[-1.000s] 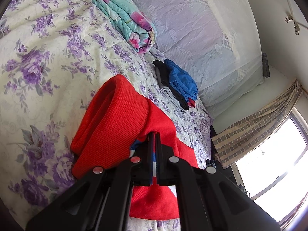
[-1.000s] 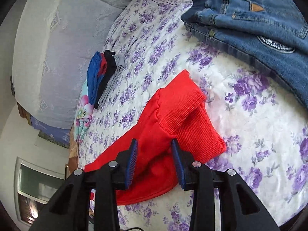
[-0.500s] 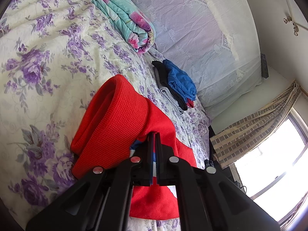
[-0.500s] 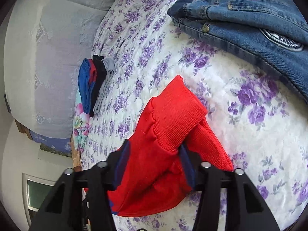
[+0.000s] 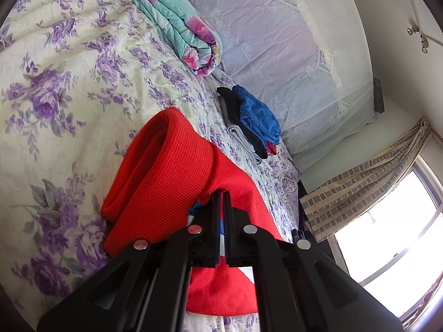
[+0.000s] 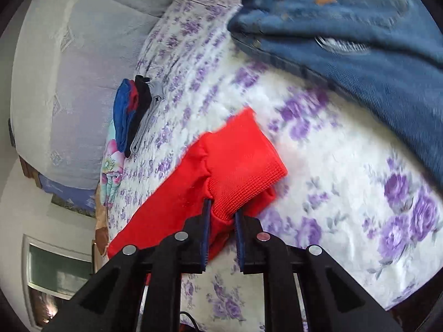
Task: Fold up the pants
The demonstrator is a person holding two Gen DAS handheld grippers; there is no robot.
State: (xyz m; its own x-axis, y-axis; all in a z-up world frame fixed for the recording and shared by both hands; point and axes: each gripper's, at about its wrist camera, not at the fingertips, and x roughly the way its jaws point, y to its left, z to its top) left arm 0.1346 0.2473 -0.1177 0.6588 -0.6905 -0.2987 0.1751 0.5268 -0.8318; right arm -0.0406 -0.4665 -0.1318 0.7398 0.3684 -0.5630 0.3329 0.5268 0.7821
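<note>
Over on the left wrist view, the floral bedspread (image 5: 63,88) is filling the left side, purple roses on cream, and the red pants (image 5: 166,171) are lying bunched on it, their ribbed waistband rolled up into a thick fold near the middle of the bed. The left gripper (image 5: 223,215) is sitting clenched tight on the pants' fabric, jaws pressed together with a sliver of red, white and blue trim caught between them. Further along, a folded floral quilt (image 5: 177,30) is resting toward the head of the bed, and a small stack of folded clothes (image 5: 249,119), blue on black on grey, is lying just beside the pale lace pillow (image 5: 290,55) at the bed's far edge; a brick-patterned curtain (image 5: 360,188) is hanging by the bright window on the right. Switching to the right wrist view, that same stack of folded clothes (image 6: 135,113) is showing at the left, near the pillow (image 6: 69,63), and the red pants (image 6: 221,171) are stretching across the middle of the bedspread (image 6: 346,199). The right gripper (image 6: 223,218) has just been closing its jaws, and its blue pads are now squeezing the ribbed cuff of the pants between them. To the right, a pair of blue jeans (image 6: 360,41) is lying blurred along the bed's upper right corner, well apart from the red pants.
</note>
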